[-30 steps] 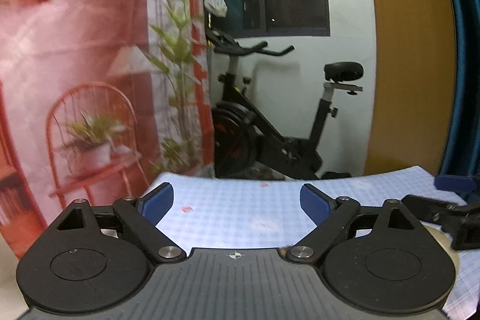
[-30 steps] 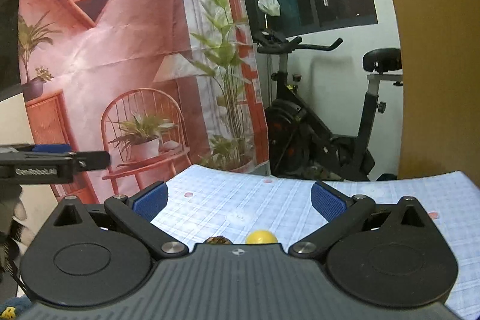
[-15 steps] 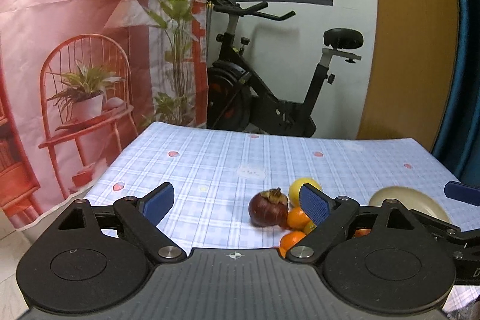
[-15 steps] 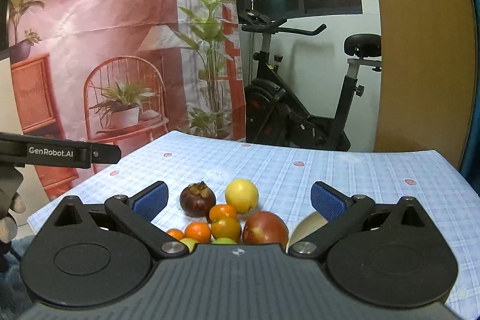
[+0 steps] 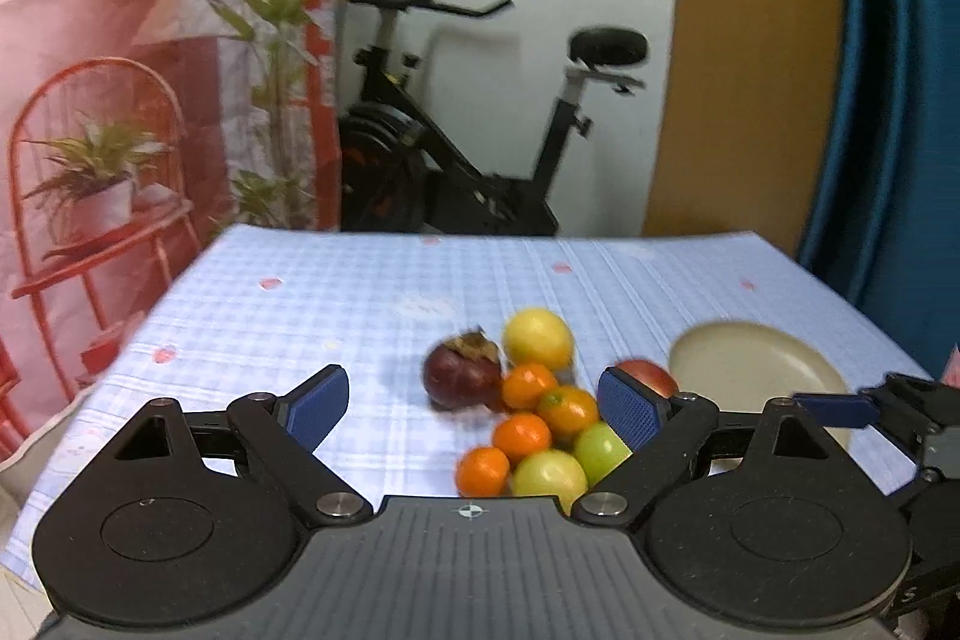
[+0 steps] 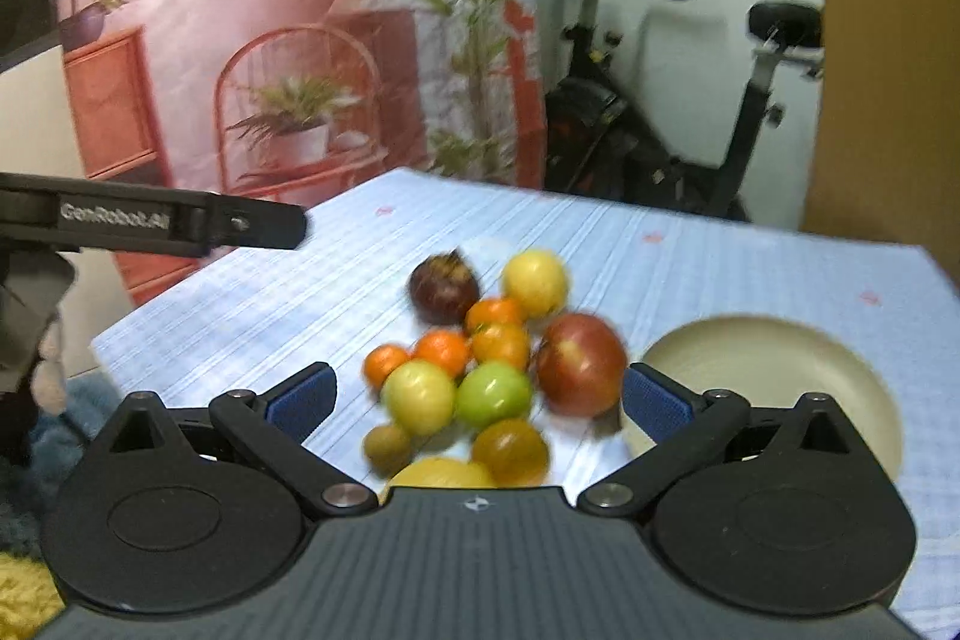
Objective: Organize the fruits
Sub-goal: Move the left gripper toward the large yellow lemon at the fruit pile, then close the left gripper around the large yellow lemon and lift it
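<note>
We look along two hand-held tools at a surface covered in pale blue checked cloth. Behind it hang a printed red backdrop at 10 o'clock and stands a black exercise bike at 12 o'clock.

A cream plate lies bare at 3 o'clock of the fruit, just beside it.

The fruits sit bunched together near the middle of the surface. In the right wrist view, a red apple lies at the pile's 3 o'clock edge, nearest the plate. A dark purple mangosteen sits at 11 o'clock, with a yellow lemon at 1 o'clock beside it. Several small oranges fill the centre. Below them lie a yellow-green fruit and a green fruit, touching. At 6 o'clock sit a small brown fruit and an amber one, both blurred.

Our left tool is released, its blue pads wide apart above the pile, gripping nothing. Our right tool is likewise spread open, framing the fruit without touching it.
</note>
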{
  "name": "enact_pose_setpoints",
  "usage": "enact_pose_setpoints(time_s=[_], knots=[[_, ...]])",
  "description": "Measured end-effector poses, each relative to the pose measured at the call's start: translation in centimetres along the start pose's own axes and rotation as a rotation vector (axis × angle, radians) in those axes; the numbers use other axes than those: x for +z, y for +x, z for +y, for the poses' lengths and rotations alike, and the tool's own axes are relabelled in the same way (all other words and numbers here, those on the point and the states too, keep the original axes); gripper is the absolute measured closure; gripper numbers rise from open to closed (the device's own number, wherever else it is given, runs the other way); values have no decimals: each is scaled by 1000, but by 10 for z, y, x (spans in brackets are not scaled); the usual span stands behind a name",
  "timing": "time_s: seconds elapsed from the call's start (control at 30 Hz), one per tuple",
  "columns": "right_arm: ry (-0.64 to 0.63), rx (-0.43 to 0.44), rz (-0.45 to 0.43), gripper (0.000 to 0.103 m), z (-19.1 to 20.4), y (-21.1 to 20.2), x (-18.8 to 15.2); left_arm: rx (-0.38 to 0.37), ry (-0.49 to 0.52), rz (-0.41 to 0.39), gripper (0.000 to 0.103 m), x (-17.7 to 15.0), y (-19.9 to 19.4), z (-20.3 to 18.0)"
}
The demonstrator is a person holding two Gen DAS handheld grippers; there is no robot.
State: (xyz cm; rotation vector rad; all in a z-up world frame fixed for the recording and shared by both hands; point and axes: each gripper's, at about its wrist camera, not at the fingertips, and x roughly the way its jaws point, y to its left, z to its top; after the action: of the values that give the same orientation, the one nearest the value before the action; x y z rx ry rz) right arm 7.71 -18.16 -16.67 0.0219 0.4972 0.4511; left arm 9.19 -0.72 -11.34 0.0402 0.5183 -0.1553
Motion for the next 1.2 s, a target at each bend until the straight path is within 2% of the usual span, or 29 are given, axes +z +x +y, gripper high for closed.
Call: enact_pose_setpoints(time_s=[0.23,0.27,0.33,0.47,0.8,1.07,1.2], knots=[[26,28,108,5,-3,10,-14,-77,2,71,12,-9,14,-1],[34,39,123,8,-4,12,-17,-91,-1,82,13,-10,17,-1],[52,65,153,12,-5,15,-21,-128,-8,109,23,-13,21,-1],[52,97,200,17,-3,22,-25,-195,-7,162,24,-20,31,-7],[70,124,245,33,-3,28,-29,-331,44,244,25,-34,47,-26],[88,133,261,33,-3,30,-31,-401,43,303,27,-41,57,-34],[85,129,273,35,-2,32,-32,-427,18,342,34,-45,66,-33]])
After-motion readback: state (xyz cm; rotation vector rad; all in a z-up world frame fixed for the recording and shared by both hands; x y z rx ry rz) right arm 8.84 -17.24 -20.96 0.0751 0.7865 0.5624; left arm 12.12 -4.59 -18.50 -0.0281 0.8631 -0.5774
